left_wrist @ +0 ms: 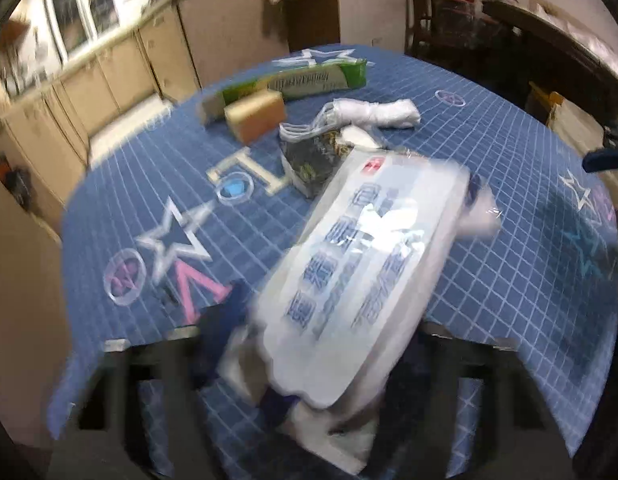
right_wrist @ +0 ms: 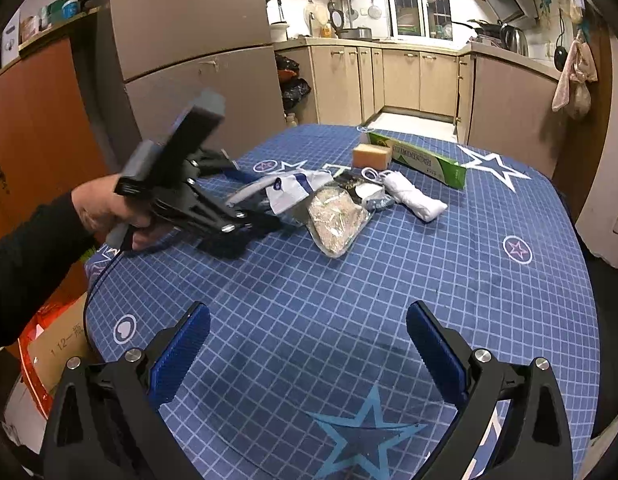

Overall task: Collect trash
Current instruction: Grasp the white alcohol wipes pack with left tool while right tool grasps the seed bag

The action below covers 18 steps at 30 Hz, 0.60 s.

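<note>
My left gripper (left_wrist: 309, 396) is shut on a white plastic wrapper with blue print (left_wrist: 357, 264) and holds it just above the blue checked tablecloth (left_wrist: 509, 280); the view is blurred by motion. In the right wrist view the left gripper (right_wrist: 265, 196) holds that wrapper (right_wrist: 297, 188) at the table's left side. My right gripper (right_wrist: 309, 356) is open and empty over the near part of the table. A clear bag of crumbs (right_wrist: 337, 220), a dark snack wrapper (right_wrist: 351, 182) and a white rolled bag (right_wrist: 413, 196) lie mid-table.
A green and white box (right_wrist: 421, 160) and an orange sponge (right_wrist: 371, 156) lie at the far side of the table. A cardboard box (right_wrist: 57, 344) stands on the floor at the left. Kitchen cabinets (right_wrist: 405, 76) and a fridge (right_wrist: 197, 40) stand behind.
</note>
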Tool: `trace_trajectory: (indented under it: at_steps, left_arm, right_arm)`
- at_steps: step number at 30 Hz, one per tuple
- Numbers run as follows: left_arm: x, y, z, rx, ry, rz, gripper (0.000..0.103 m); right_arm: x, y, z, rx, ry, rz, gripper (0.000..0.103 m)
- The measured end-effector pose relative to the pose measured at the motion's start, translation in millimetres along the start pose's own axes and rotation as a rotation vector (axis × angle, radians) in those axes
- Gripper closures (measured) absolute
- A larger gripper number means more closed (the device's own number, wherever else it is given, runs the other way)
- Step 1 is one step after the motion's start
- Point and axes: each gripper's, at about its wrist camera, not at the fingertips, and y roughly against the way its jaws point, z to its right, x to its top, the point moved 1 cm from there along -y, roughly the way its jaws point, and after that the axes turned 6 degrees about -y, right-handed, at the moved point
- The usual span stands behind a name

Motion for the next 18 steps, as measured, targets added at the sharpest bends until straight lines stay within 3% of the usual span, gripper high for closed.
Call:
trace_trajectory:
  at_steps: [2, 8, 12, 15, 18]
  left_arm:
    - [-6, 7, 1, 0.0, 0.03, 0.009, 0.066]
    - [-31, 43, 3, -0.003, 0.178, 0.065, 0.067]
    - [-45, 40, -1, -0.012, 0.249, 0.019, 0.067]
    - [-51, 36, -7, -0.004, 0.281, 0.006, 0.067]
    - [-52, 38, -10, -0.005, 0.302, 0.018, 0.067]
  right_arm:
    - [2, 0, -1, 0.005, 0.019, -0.002, 0.005]
    - [25, -25, -4, 0.02, 0.116, -0.048, 0.009]
    - [53, -66, 0, 0.015, 0.178, -0.116, 0.019]
    - [69, -94, -3, 0.01, 0.225, -0.161, 0.032]
    - [79, -113, -14, 0.003, 0.281, -0.184, 0.034]
